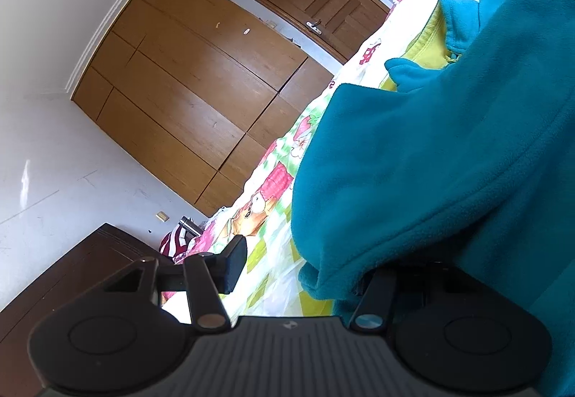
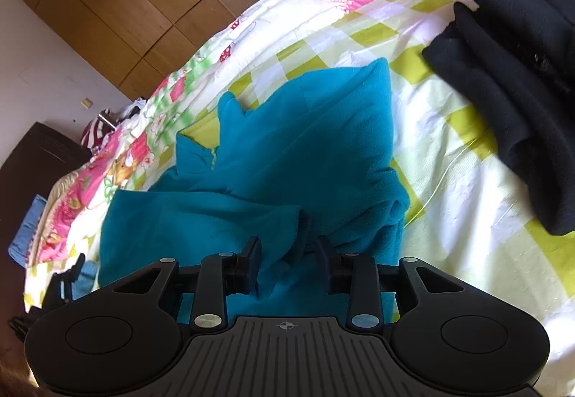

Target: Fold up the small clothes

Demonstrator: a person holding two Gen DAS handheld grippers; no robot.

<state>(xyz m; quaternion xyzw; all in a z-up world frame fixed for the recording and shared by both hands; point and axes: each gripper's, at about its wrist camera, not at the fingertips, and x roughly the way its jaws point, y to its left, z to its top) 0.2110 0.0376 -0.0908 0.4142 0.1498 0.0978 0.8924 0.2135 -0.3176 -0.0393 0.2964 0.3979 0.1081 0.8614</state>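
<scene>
In our left wrist view the teal fleece (image 1: 431, 152) lies on the patchwork bedspread (image 1: 273, 181), draped over one finger of our left gripper (image 1: 305, 271) (grip impossible to tell). In the right wrist view our right gripper (image 2: 287, 264) is released, fleece bunched between its jaws, black garment (image 2: 514, 73) nearby.

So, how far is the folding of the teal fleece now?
Looks done: one part of the teal fleece already lies doubled over on the bedsheet. In hand: nothing gripped; the right hand-held gripper stands open around a fleece fold, the left hand-held gripper open with fleece draped over one finger. Left: the fleece is rumpled, and the black clothes lie bunched.
</scene>
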